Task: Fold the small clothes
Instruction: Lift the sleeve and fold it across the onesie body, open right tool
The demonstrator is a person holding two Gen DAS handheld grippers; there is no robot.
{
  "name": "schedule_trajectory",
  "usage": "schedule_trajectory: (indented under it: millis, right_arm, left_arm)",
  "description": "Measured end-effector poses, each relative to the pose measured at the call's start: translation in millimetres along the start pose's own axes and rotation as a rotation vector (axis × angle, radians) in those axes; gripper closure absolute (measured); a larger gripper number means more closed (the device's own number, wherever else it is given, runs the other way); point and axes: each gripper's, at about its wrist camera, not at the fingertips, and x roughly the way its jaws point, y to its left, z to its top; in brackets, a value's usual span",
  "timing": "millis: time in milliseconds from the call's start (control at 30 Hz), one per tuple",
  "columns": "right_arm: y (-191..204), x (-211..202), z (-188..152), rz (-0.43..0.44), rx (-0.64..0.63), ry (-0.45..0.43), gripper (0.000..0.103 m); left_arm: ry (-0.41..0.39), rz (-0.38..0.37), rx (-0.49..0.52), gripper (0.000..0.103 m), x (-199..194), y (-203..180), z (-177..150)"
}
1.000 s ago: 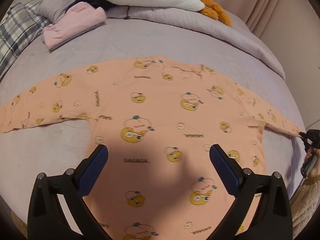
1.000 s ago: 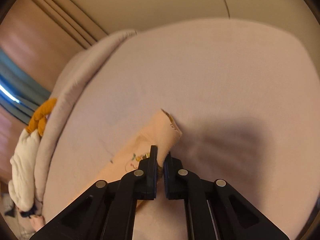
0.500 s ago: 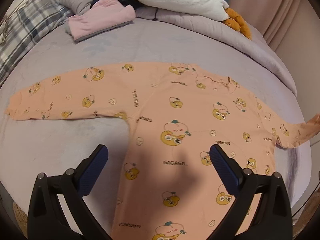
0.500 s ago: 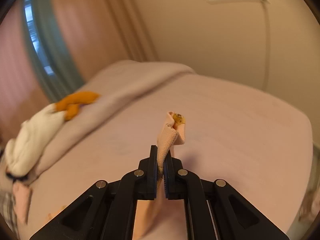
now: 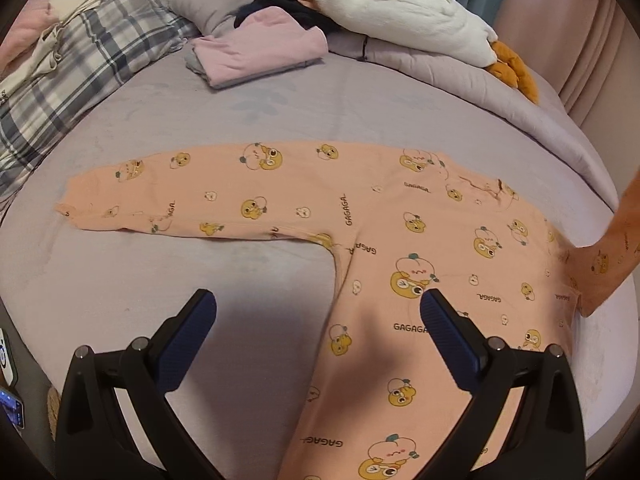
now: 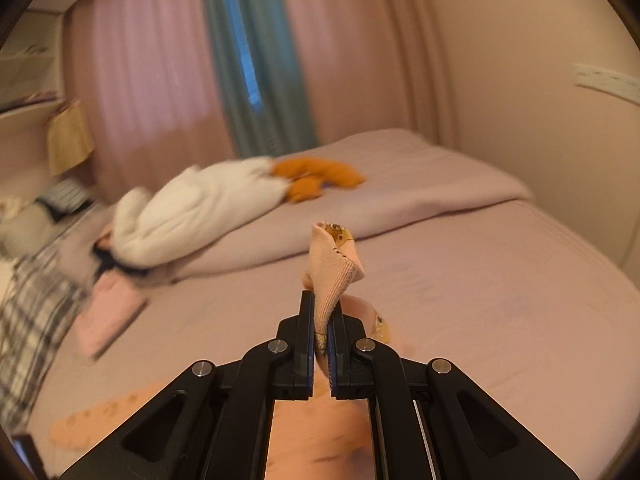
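An orange long-sleeved top (image 5: pixel 400 240) with yellow cartoon prints lies spread flat on the lilac bed (image 5: pixel 160 280). Its left sleeve (image 5: pixel 180 196) is stretched out flat. Its right sleeve (image 5: pixel 612 248) is lifted off the bed at the right edge of the left wrist view. My left gripper (image 5: pixel 318 320) is open and empty, hovering above the top's left side and hem. My right gripper (image 6: pixel 321 312) is shut on the right sleeve's cuff (image 6: pixel 334 264), holding it up in the air above the top.
A folded pink garment (image 5: pixel 256 52) lies at the back of the bed. A white plush with orange feet (image 5: pixel 408 16) rests on a rolled lilac duvet (image 5: pixel 500 92). A plaid pillow (image 5: pixel 60 80) is at the back left. Curtains (image 6: pixel 256 40) and a wall stand beyond the bed.
My right gripper has lifted the right sleeve's cuff off the bed and swung it up and inward. My left gripper has shifted left over the top, still open.
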Motion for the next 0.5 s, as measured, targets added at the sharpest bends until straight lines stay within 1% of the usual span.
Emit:
schedule_trajectory:
  millis: [167, 300, 333, 500]
  right_arm:
    - [55.9, 19.4, -30.2, 0.113, -0.084, 0.081, 0.097]
    - [94.2, 37.5, -47.3, 0.154, -0.132, 0.136, 0.097]
    - [102.8, 44.7, -56.5, 0.167, -0.149, 0.160, 0.097]
    - [124.1, 64.0, -88.4, 0.218, -0.158, 0.260, 0.097]
  left_arm:
    - [0.004, 0.001, -0.026, 0.001, 0.0, 9.4, -0.6]
    - [0.002, 0.010, -0.038, 0.001, 0.7, 16.5, 0.5]
    - [0.002, 0.010, -0.042, 0.001, 0.6, 17.8, 0.7]
    - [-0.005, 0.015, -0.055, 0.001, -1.0, 25.1, 1.7]
